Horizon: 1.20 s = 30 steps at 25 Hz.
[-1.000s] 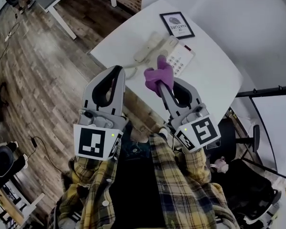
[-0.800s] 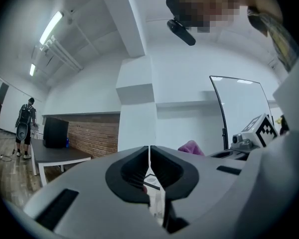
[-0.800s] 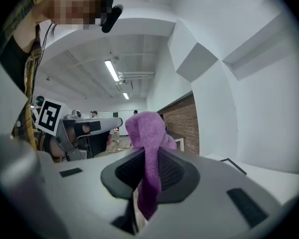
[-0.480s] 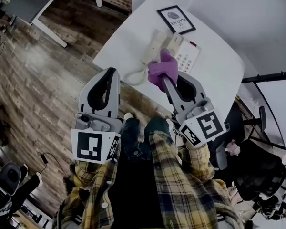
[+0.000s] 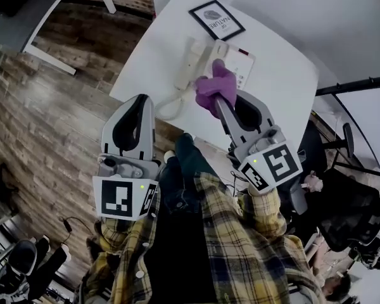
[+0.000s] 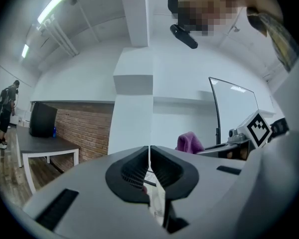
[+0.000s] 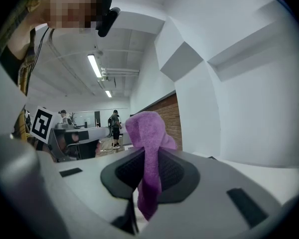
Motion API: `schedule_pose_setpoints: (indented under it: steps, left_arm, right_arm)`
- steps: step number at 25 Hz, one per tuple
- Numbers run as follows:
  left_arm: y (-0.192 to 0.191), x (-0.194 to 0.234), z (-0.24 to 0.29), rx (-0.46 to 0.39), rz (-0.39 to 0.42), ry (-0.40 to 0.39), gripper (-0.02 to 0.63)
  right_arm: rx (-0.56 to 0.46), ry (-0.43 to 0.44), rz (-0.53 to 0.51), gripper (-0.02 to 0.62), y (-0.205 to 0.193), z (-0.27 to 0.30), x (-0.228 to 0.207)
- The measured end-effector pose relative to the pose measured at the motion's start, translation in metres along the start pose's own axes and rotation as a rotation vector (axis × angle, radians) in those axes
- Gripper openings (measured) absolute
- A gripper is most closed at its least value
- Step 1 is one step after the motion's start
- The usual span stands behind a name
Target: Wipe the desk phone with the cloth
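A white desk phone (image 5: 231, 59) with its handset (image 5: 189, 63) on the cradle and a curly cord (image 5: 168, 106) lies on a white table (image 5: 285, 94) in the head view. My right gripper (image 5: 220, 103) is shut on a purple cloth (image 5: 214, 87), held in the air just before the phone; the cloth (image 7: 148, 148) bunches above the jaws in the right gripper view. My left gripper (image 5: 141, 100) hangs left of the table's near edge, its jaws (image 6: 149, 171) shut with nothing between them.
A framed picture (image 5: 216, 19) lies flat on the table beyond the phone. A black office chair (image 5: 342, 201) stands to the right. Wooden floor (image 5: 44, 125) spreads to the left, with another table's legs (image 5: 50, 59) at the top left. Several people stand far off in the gripper views.
The table and phone have shifted left and closer in the head view as the person steps forward. The right gripper with the cloth now sits nearer the phone. Both grippers stay shut.
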State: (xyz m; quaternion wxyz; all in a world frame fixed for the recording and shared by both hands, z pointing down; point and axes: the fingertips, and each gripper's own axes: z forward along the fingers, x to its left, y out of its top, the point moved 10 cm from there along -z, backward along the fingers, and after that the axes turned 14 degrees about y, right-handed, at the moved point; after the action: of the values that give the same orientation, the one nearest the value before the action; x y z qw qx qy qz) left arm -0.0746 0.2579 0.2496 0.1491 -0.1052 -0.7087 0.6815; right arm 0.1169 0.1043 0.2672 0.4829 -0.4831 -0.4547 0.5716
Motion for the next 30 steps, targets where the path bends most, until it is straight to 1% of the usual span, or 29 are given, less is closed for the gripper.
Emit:
schedule_pose_setpoints:
  steps: [3, 7, 12, 15, 18, 21, 24, 30]
  left_arm:
    - [-0.001, -0.007, 0.025, -0.003, 0.006, -0.047, 0.021]
    - [0.002, -0.013, 0.071, -0.011, 0.01, -0.11, 0.021]
    - [0.009, -0.024, 0.123, -0.013, 0.013, -0.171, 0.021]
    - [0.012, -0.034, 0.147, -0.012, 0.004, -0.199, 0.021]
    - [0.014, -0.046, 0.17, -0.003, -0.004, -0.24, 0.021]
    - [0.012, -0.059, 0.183, 0.009, -0.019, -0.271, 0.021]
    - [0.009, -0.067, 0.194, 0.022, -0.017, -0.307, 0.021]
    - [0.006, -0.062, 0.218, 0.042, -0.015, -0.383, 0.021]
  right_arm:
    - [-0.003, -0.038, 0.012, 0.063, -0.003, 0.0, -0.018]
    - [0.005, -0.09, 0.013, 0.063, 0.0, 0.007, -0.047]
    - [0.01, -0.133, 0.025, 0.063, 0.007, 0.015, -0.084]
    - [0.011, -0.144, 0.035, 0.063, 0.011, 0.015, -0.101]
    - [-0.005, -0.173, 0.043, 0.063, 0.015, 0.011, -0.118]
    - [-0.011, -0.202, 0.051, 0.063, 0.017, 0.003, -0.13]
    - [-0.009, -0.245, 0.066, 0.063, 0.015, -0.006, -0.138]
    - [-0.01, -0.344, 0.088, 0.063, 0.015, -0.005, -0.143]
